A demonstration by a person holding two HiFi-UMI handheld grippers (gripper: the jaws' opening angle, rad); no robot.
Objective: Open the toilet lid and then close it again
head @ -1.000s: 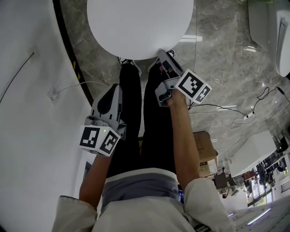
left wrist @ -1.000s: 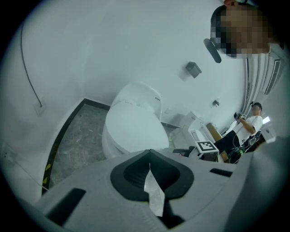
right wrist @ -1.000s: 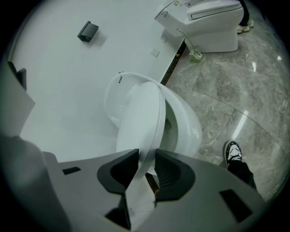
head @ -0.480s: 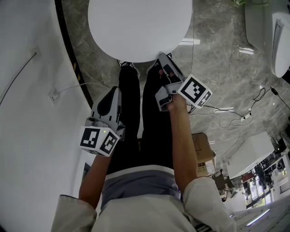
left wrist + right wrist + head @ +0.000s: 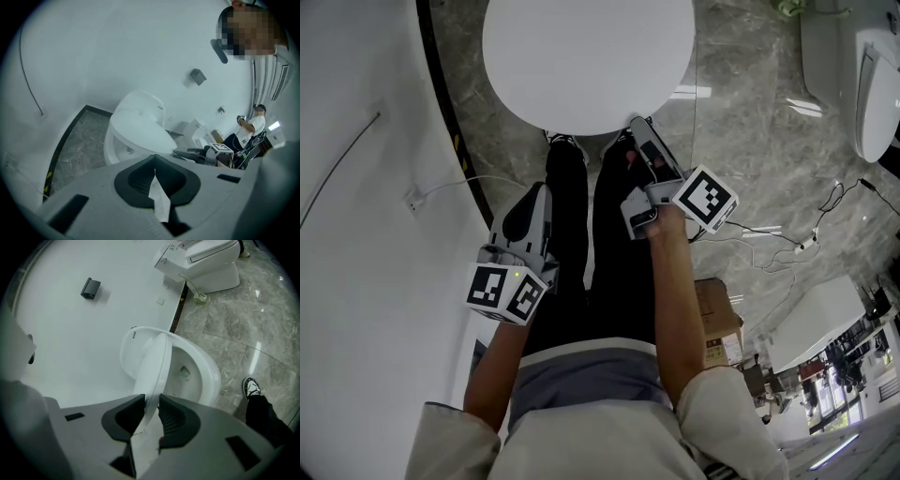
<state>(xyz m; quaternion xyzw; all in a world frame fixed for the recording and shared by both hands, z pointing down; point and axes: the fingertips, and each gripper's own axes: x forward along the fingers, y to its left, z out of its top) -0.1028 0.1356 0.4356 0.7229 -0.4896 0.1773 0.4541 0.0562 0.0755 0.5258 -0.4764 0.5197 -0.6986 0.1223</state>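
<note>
The white toilet lid (image 5: 586, 56) fills the top of the head view. My right gripper (image 5: 636, 127) grips its front rim. In the right gripper view the lid (image 5: 154, 362) stands tilted up off the open bowl (image 5: 199, 373), its edge running between the dark pads (image 5: 176, 416). The right gripper (image 5: 151, 411) has just been closing, and it is shut on that edge. My left gripper (image 5: 539, 192) hangs shut and empty beside the person's left leg. Its pads (image 5: 154, 173) meet in a line, and beyond them I see the raised lid (image 5: 140, 124).
The person's legs and shoes (image 5: 567, 141) stand right before the bowl. A white wall with a cable and socket (image 5: 411, 199) runs along the left. A second toilet (image 5: 862, 75) stands far right, with floor cables (image 5: 787, 244) and a cardboard box (image 5: 717, 309) near it. Another person (image 5: 251, 124) stands far off.
My right gripper has risen with the lid's front rim, so the lid looms slightly larger in the head view. The left gripper has barely shifted.
</note>
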